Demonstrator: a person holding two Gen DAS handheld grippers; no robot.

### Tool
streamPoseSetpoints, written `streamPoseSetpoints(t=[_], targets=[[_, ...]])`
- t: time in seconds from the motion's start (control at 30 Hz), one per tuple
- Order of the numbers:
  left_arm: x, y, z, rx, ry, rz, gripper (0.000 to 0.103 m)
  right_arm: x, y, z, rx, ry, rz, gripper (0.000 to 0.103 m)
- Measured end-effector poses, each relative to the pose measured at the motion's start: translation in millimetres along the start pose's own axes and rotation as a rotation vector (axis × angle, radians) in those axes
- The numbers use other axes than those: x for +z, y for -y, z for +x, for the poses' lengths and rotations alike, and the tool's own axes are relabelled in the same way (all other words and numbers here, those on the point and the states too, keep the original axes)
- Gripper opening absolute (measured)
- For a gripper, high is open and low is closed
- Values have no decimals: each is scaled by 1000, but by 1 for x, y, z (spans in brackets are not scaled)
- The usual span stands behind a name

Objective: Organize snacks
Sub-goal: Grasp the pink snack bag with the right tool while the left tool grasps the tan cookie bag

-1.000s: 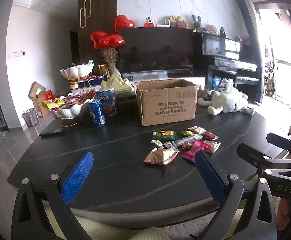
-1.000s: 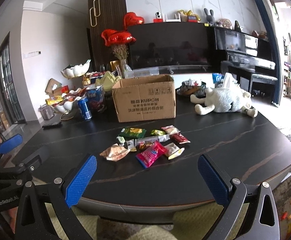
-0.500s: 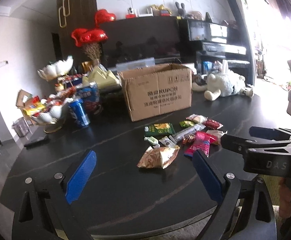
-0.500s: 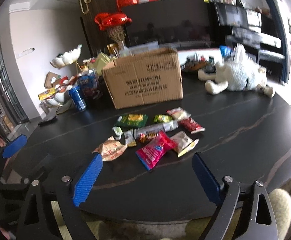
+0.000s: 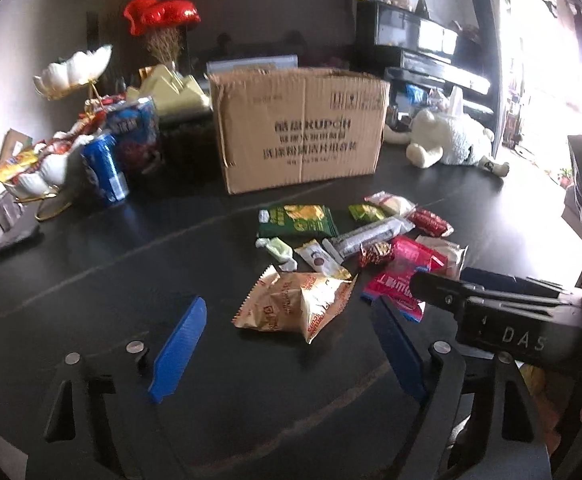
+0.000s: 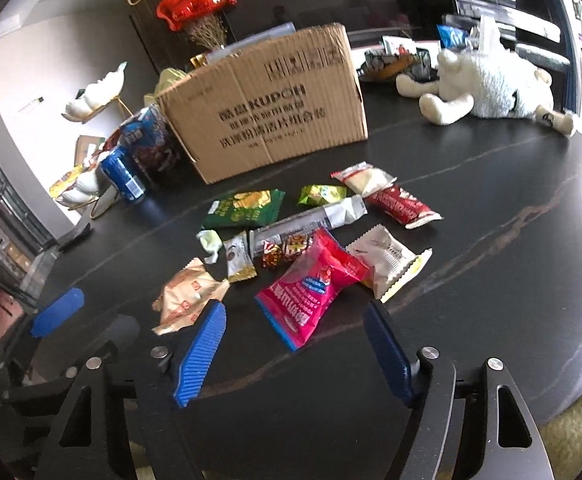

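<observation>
Several snack packets lie in a cluster on the dark table (image 5: pixel 111 280). A tan packet (image 5: pixel 295 306) lies nearest my left gripper (image 5: pixel 287 348), which is open and empty just in front of it. A pink packet (image 6: pixel 311 288) lies just ahead of my right gripper (image 6: pixel 299 344), also open and empty. A green packet (image 6: pixel 247 208), a silver bar (image 6: pixel 311 220), a red bar (image 6: pixel 401 204) and a white packet (image 6: pixel 387 260) lie around them. An open cardboard box (image 5: pixel 299 124) stands behind the cluster. The right gripper's body shows in the left wrist view (image 5: pixel 491 308).
A blue can (image 5: pixel 105 170), a blue snack bag (image 5: pixel 135 132) and white bowls of snacks (image 5: pixel 39 168) stand left of the box. A white plush toy (image 6: pixel 487 84) lies at the far right. A black remote (image 5: pixel 15 238) lies near the left edge.
Both grippers have moved forward and lower over the table toward the snack cluster, which now looks larger and closer. Both jaws have stayed open.
</observation>
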State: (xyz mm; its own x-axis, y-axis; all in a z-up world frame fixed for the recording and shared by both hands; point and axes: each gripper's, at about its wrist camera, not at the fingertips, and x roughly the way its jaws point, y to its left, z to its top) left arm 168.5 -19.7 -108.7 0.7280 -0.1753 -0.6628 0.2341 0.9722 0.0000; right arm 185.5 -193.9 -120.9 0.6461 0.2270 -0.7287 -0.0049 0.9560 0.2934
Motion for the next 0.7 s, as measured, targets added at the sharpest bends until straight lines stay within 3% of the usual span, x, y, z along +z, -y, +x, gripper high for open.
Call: streamPoseSetpoints(t=[0.17, 0.7], targets=[[0, -1, 18, -20, -26, 11, 83, 3, 7, 14, -11, -28, 23, 62], [4, -1, 54, -67, -76, -7, 74, 11, 10, 39, 10, -51, 38, 58]])
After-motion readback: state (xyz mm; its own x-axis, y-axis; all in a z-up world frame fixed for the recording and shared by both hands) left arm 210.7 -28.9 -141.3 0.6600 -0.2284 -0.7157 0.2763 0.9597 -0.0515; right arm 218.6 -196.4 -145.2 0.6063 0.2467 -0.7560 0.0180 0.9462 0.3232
